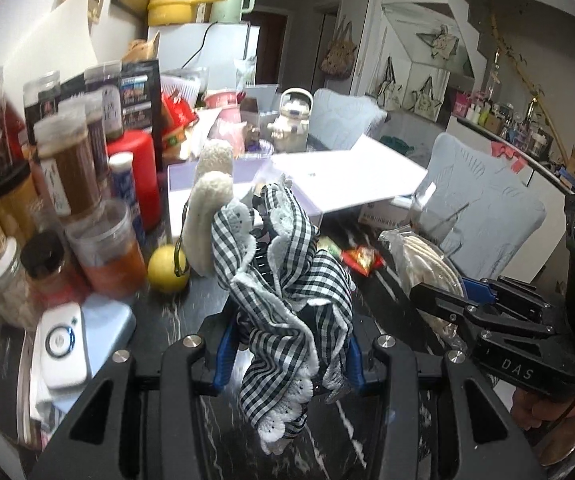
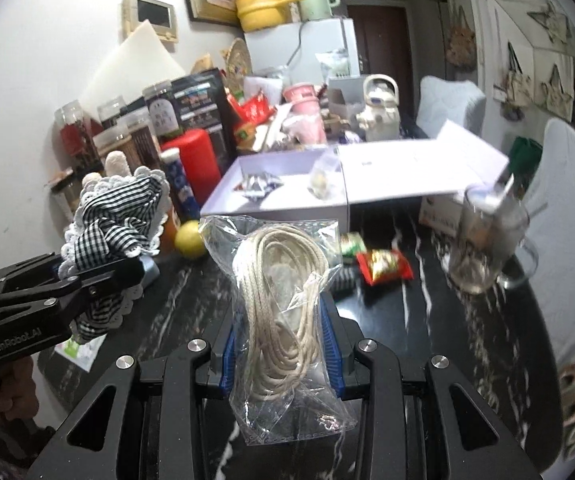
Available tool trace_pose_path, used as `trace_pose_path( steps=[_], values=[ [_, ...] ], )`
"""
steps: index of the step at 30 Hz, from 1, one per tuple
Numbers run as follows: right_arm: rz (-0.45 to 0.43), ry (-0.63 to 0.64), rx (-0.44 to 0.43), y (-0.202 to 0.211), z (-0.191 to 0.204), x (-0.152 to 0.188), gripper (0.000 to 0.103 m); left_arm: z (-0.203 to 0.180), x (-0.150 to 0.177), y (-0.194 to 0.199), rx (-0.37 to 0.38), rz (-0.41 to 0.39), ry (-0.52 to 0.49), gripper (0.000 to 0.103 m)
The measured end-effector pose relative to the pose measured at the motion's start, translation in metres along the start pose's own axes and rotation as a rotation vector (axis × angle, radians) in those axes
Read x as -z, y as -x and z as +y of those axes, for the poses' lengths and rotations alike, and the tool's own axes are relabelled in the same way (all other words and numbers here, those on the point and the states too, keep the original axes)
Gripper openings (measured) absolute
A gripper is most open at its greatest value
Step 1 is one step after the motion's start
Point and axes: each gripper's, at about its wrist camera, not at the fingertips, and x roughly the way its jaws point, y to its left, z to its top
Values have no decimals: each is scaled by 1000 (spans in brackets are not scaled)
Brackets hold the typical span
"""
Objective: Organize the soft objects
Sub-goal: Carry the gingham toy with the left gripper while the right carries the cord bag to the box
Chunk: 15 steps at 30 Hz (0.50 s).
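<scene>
Gingham cloth (image 1: 287, 280) bunches between my left fingers (image 1: 223, 344), clamped and lifted off the dark tabletop (image 2: 427, 300). At twelve o'clock stands an open white box (image 2: 287, 204) holding foil-wrapped pieces and a small packet. Right fingers (image 2: 333, 344) are clamped on a clear bag of cord (image 2: 283, 304).
</scene>
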Motion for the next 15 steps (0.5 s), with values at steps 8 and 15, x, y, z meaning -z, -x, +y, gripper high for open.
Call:
trace_pose_path(
  steps=[8, 15],
  values=[
    [-43, 30, -10, -6, -2, -36, 35, 8, -39, -7, -24, -76, -22, 44],
    [-72, 64, -12, -20, -4, -70, 35, 12, -69, -26, -18, -100, -50, 44]
  ],
)
